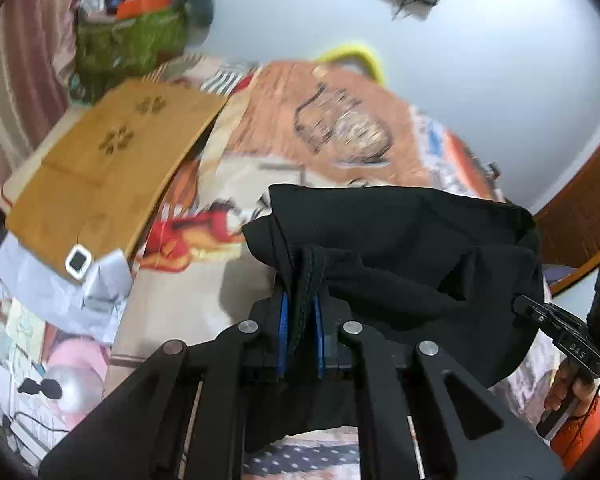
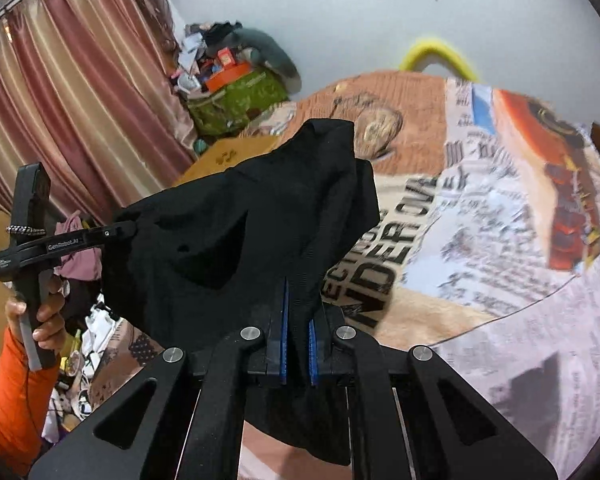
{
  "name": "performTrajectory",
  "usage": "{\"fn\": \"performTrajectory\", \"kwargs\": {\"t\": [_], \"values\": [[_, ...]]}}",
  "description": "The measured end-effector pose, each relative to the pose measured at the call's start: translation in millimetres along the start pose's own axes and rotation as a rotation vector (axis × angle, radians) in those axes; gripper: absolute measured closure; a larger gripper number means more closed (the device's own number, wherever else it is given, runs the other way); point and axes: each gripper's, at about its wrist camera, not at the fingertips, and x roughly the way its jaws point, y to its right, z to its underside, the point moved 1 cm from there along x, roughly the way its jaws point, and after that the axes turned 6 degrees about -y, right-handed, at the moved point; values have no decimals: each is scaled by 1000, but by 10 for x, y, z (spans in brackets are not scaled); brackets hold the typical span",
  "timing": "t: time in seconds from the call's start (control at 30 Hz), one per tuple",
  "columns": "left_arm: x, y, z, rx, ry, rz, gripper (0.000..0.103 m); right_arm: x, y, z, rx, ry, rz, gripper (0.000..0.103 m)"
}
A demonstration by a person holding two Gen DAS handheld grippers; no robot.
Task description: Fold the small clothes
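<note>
1. Black garment [image 1: 400,248] hangs lifted above the printed bedspread [image 1: 340,120], stretched between the two grippers, with its lower folds drooping toward 6 o'clock in both wrist views.
2. Left gripper [image 1: 301,316] is clenched on a stitched hem of the cloth; the blue pads [image 1: 283,320] press it from both sides at the centre of the left wrist view.
3. Right gripper [image 2: 297,320] is likewise clamped on a bunched edge of the same garment, blue pads tight against the fabric.
4. From the left wrist view, the right gripper appears at 4 o'clock, its tip buried in the cloth, held by a hand [image 1: 568,384] with an orange sleeve below it.
5. From the right wrist view, the left gripper sits at 9 o'clock, its tip meeting the garment's edge, held by the other hand [image 2: 44,312], also orange-sleeved.
6. Bedspread shows newspaper-style lettering and a red figure, spreading from 12 to 4 o'clock in the right wrist view.
7. Wooden board [image 1: 108,168] with paw-print cutouts lies at 10 o'clock in the left wrist view.
8. Green bag [image 2: 240,100] heaped with clutter stands at 11 o'clock in the right wrist view, beside the pink curtain [image 2: 72,92].
</note>
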Motion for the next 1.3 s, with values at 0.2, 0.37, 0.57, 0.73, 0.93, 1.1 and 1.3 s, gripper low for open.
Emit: {"fn": "performTrajectory", "kwargs": {"t": [0.2,0.37,0.57,0.73,0.93,1.1,1.3], "values": [[649,-322,1,-46,-96,-63,89,399,164,64,47,-56,61,96],[771,-352,-52,-29,-101,-119,85,507,287,94,35,-94,141,89],[461,-149,-91,83,-5,-194,83,243,129,78,-100,-11,251,84],[237,0,-120,97,47,-40,76,243,25,-109,-141,2,192,84],[686,188,-38,179,-76,2,75,677,-28,-264,-165,-64,138,80],[1146,8,-90,148,-99,-144,76,944,122,-293,-148,-117,159,80],[1100,-24,-122,135,-61,-189,77,859,239,-208,-125,-91,149,81]]}}
